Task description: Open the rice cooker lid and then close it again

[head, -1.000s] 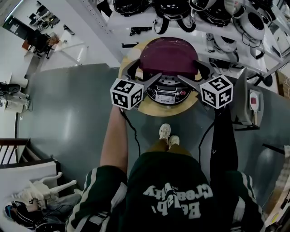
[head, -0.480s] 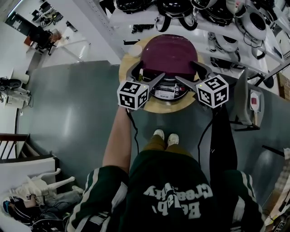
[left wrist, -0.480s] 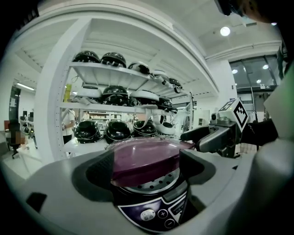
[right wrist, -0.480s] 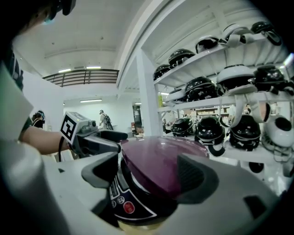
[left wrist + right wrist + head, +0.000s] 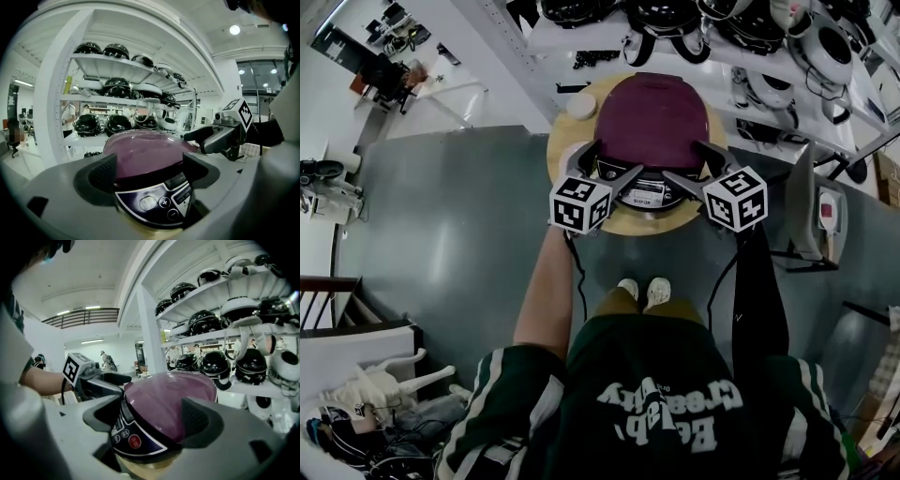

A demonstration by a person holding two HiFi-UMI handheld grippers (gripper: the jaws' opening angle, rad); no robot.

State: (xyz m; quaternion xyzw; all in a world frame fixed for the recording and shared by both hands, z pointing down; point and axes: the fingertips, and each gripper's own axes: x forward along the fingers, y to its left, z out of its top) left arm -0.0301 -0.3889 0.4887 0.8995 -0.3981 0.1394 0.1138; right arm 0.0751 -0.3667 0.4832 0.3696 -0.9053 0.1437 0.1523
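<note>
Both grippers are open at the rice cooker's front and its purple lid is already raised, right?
Not raised: the purple lid lies shut on the rice cooker, as the left gripper view shows. The left gripper and right gripper are open at its front.

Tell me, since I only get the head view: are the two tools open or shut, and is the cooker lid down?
Observer: The left tool is open in its own view. Its jaws stand apart on either side of the front of the lid, which is down over the panel.
Operator: And the right one?
Observer: The right tool is open too. Its jaws straddle the lid's front corner, and the panel's red button shows between them.
</note>
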